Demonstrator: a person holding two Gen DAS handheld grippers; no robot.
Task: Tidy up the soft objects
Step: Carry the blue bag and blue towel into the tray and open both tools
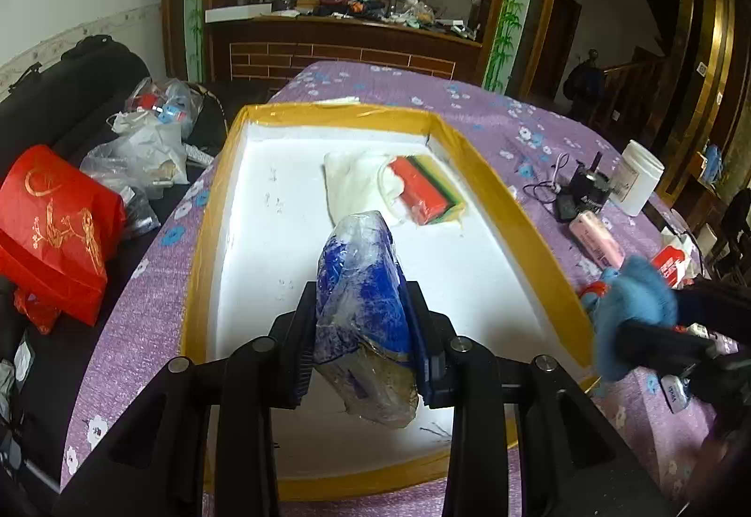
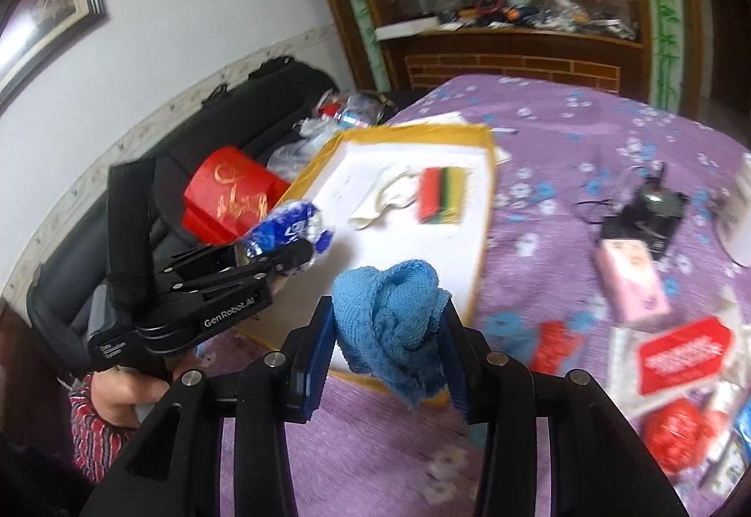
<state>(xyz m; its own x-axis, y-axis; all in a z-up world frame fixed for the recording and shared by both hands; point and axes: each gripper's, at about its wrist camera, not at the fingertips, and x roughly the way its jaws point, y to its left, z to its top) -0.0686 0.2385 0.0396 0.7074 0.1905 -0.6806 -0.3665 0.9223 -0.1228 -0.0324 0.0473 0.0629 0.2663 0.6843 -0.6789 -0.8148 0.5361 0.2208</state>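
Observation:
My left gripper (image 1: 361,324) is shut on a blue-and-white bundle in clear plastic wrap (image 1: 361,282), held over the white floor of a yellow-rimmed tray (image 1: 511,207). In the tray lie a white cloth (image 1: 356,179) and a stack of coloured sponges (image 1: 432,191). My right gripper (image 2: 387,329) is shut on a crumpled blue cloth (image 2: 389,310), hanging over the tray's near right corner (image 2: 474,301). In the right wrist view the left gripper (image 2: 281,254) with the wrapped bundle (image 2: 286,226) is at the left, over the tray. In the left wrist view the blue cloth (image 1: 633,306) shows blurred at the right.
The tray sits on a purple flowered tablecloth (image 2: 563,151). On the cloth to the right lie a pink packet (image 2: 631,277), a black device with cables (image 2: 647,216), a white jar (image 1: 638,177) and red packets (image 2: 680,353). A red paper bag (image 1: 56,231) and plastic bags are on the black sofa at left.

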